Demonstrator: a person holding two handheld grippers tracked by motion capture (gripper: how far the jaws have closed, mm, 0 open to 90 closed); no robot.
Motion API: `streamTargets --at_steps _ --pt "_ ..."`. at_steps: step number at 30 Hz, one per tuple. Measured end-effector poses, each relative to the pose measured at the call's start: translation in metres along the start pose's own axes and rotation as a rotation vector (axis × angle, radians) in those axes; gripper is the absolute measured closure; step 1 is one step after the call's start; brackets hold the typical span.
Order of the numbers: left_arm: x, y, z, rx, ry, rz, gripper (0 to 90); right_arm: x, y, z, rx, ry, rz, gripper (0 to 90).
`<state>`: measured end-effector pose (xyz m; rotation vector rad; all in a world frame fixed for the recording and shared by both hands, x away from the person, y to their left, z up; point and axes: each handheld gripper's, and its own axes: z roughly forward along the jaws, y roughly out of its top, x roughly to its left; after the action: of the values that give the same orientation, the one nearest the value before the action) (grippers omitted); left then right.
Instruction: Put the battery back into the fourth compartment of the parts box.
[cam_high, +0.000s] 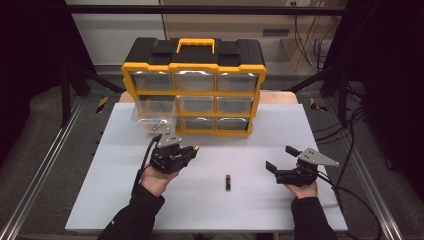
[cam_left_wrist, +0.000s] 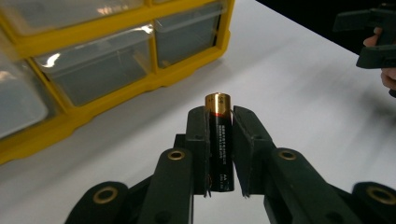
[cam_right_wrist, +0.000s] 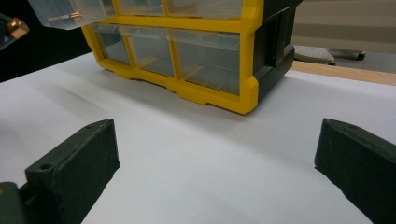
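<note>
Gripping a battery, left gripper hovers before the drawer.

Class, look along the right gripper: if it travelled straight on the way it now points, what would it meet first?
Probably the yellow organizer: the right gripper, jaws wide apart, looks over bare white table toward its lower clear drawers. Depth is hard to judge.

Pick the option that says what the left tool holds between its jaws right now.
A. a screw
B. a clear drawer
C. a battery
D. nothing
C: in the left gripper view the left tool is shut on a black battery with a gold cap, which stands between the two jaws; a second battery lies on the white table.
</note>
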<state>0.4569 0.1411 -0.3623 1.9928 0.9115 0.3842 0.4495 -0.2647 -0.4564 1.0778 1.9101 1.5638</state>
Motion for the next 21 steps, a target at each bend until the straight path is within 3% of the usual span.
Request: streamTargets --at_steps 9,15,21 --pt "0.022 0.013 -0.029 -0.072 0.031 -0.019 76.0 0.0 0.0 0.0 0.003 -0.004 -0.003 0.2" --pt "0.036 0.027 -0.045 -0.096 0.076 -0.006 76.0 0.0 0.0 0.0 -0.001 -0.001 0.001 0.2" --pt "0.053 0.041 -0.058 -0.123 0.095 -0.015 76.0 0.0 0.0 0.0 0.0 -0.003 -0.001 0.2"
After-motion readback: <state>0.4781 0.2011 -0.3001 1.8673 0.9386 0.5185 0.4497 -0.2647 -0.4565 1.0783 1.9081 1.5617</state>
